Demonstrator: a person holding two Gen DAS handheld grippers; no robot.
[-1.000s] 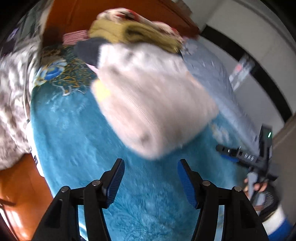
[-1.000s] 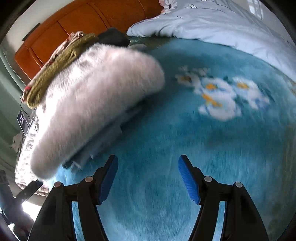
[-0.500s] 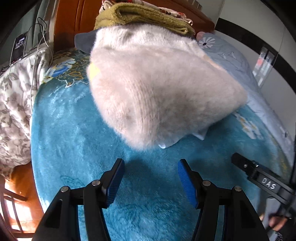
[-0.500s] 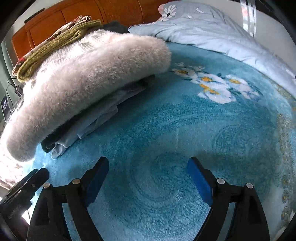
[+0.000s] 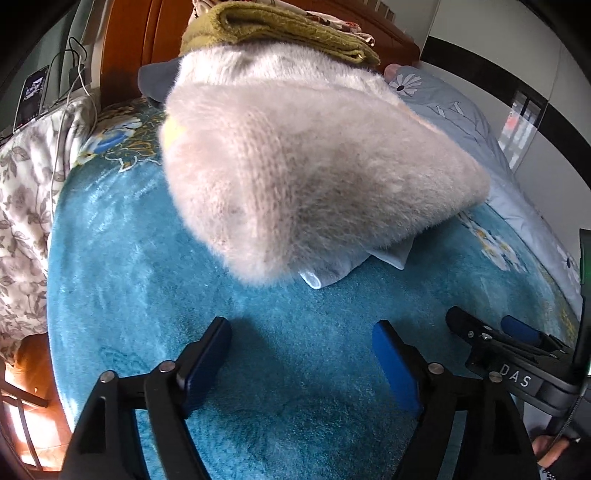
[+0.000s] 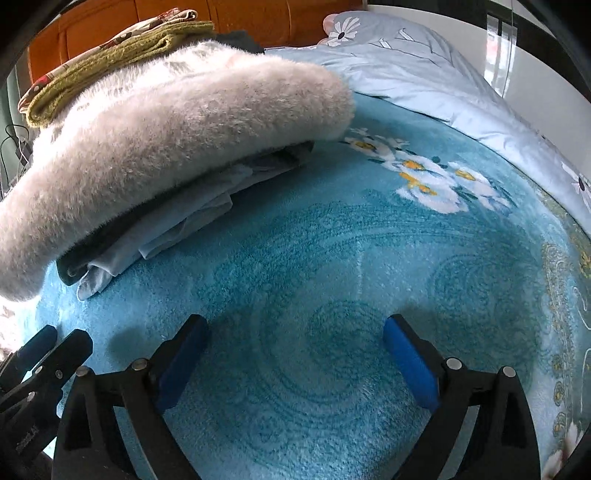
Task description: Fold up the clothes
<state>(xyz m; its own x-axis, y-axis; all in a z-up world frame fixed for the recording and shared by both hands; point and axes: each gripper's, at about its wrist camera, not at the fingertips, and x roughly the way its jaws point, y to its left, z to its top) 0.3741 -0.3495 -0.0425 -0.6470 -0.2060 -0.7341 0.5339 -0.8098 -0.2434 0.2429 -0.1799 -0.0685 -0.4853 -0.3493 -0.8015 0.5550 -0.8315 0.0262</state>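
Hovering low over teal plush bed blanket (image 6: 332, 258): left gripper (image 5: 301, 358) and right gripper (image 6: 295, 354), side by side, blue-padded fingers apart, holding nothing. Clothes stack ahead of both, well clear of fingers, resting on blanket. Top of near stack: folded fluffy pale-pink knit sweater (image 5: 295, 166), rounded edges. Beneath: light-blue smooth garment (image 6: 166, 236), corners protruding. Behind, higher: olive knit fold (image 5: 280, 26). Grey-blue floral duvet (image 6: 424, 70) at right.

Teal blanket (image 6: 332, 258) bears clothes stack (image 6: 177, 122).
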